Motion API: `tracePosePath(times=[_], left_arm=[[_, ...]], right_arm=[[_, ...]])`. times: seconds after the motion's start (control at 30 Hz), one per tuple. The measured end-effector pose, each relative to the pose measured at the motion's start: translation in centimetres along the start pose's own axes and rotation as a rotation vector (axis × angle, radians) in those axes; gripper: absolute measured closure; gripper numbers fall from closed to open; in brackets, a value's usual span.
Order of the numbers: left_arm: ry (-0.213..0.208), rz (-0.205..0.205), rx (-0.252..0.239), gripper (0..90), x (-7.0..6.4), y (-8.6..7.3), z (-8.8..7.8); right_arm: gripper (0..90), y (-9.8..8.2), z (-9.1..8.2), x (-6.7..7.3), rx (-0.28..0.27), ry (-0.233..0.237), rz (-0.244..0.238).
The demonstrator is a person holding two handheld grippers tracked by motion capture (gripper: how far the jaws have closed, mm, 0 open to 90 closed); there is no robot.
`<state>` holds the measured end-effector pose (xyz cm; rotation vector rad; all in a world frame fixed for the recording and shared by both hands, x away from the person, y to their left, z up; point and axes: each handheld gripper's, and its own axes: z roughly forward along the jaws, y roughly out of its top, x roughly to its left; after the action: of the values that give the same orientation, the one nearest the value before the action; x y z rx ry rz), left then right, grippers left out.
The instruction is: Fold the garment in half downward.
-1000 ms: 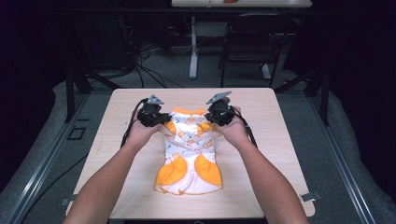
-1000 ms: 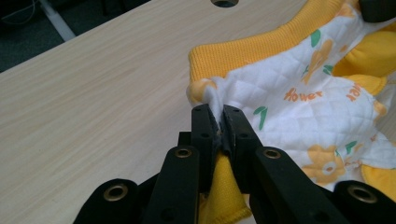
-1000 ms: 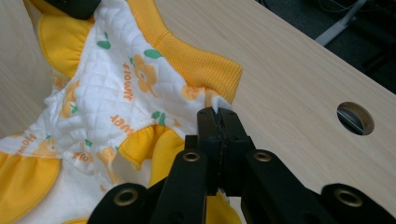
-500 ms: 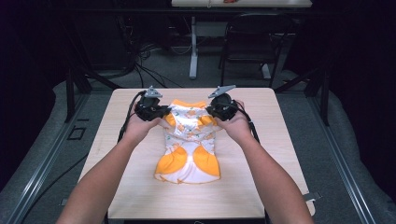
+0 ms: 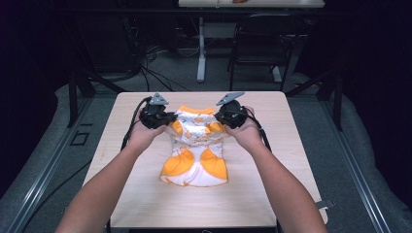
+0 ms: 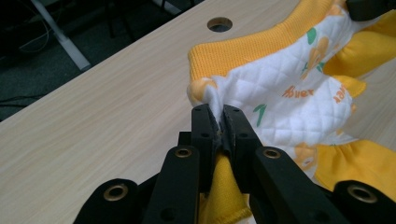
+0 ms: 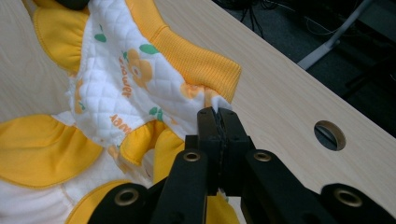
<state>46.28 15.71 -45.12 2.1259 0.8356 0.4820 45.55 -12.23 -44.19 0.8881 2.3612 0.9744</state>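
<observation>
Two grippers, one garment, one table. Left gripper clenched on white quilted fabric beside orange ribbed band; right gripper likewise clamped on opposite corner. Garment mid-table in high view, top edge at 12 o'clock, lifted between left gripper and right gripper. Cable hole plain in gripper views, unclear from above. Jaw tips hidden from above. Printed lettering partly legible.
</observation>
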Motion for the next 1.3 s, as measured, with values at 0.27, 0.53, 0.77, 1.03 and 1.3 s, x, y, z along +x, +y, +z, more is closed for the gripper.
tracePosePath(times=[0.27, 0.53, 0.77, 1.03, 1.3], left_arm=[[-0.012, -0.002, -0.005, 84.0, -0.1, -0.8, -0.3], [-0.024, 0.005, 0.013, 84.0, -0.5, -1.6, -0.1], [-0.035, 0.012, 0.03, 84.0, -0.7, -2.4, 0.3], [-0.047, 0.023, 0.037, 84.0, -1.1, -2.9, 0.4], [-0.057, 0.027, 0.044, 83.9, -1.5, -3.6, 0.4]], right_arm=[[88.8, -0.2, -0.2, 0.5, -0.007, 0.011, -0.011], [88.7, -1.1, 0.2, 1.1, 0.01, 0.023, -0.027], [88.7, -1.6, 0.4, 1.4, 0.018, 0.031, -0.033], [88.7, -2.3, 0.4, 1.7, 0.022, 0.047, -0.034], [88.6, -2.7, -0.1, 2.4, 0.031, 0.064, -0.057]])
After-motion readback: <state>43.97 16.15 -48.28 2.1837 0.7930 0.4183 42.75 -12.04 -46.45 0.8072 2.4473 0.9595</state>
